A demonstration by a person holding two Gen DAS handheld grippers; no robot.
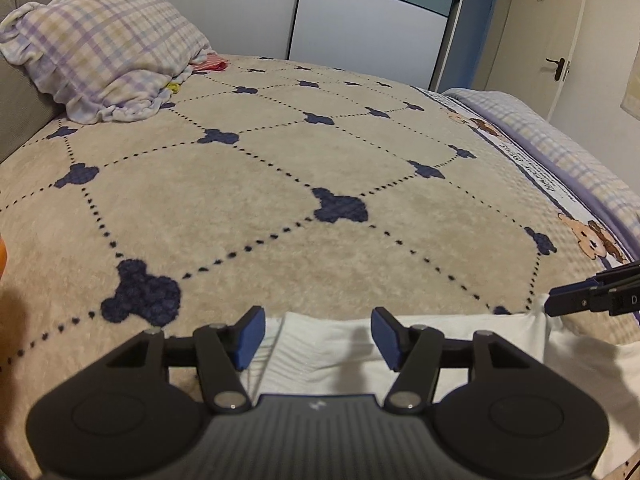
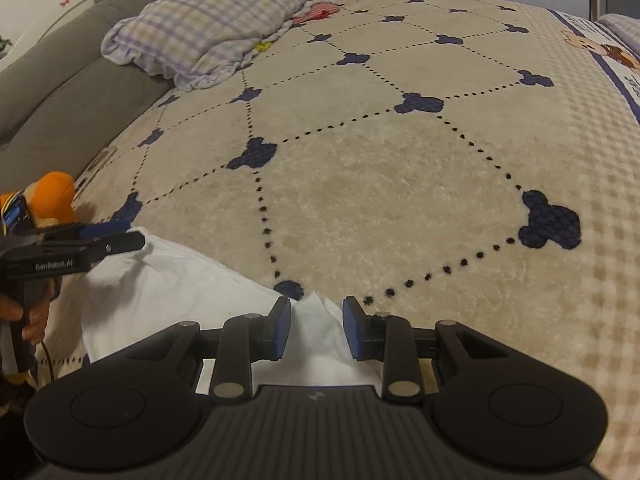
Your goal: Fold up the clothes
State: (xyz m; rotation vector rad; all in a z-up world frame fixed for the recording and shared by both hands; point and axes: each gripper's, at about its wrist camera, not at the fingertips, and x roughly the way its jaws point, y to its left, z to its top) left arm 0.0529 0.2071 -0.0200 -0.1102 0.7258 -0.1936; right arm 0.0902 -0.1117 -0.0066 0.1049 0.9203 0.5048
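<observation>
A white garment (image 1: 328, 356) lies flat at the near edge of the bed. My left gripper (image 1: 318, 334) is open and wide, hovering over its far edge, with the cloth below and between the blue pads (image 1: 252, 336). At the garment's right corner, my right gripper (image 1: 554, 300) comes in from the right side. In the right wrist view the right gripper (image 2: 316, 330) is open, and a raised corner of the white garment (image 2: 160, 292) stands between its fingers. The left gripper (image 2: 128, 236) shows side-on at the garment's other corner, held by a hand (image 2: 28, 320).
A beige blanket (image 1: 280, 200) with navy clover marks and dotted lines covers the bed. A plaid pillow (image 1: 108, 52) lies at the far left by the grey headboard (image 2: 60, 92). An orange plush toy (image 2: 56, 196) sits at the left edge. A wardrobe (image 1: 360, 12) stands beyond.
</observation>
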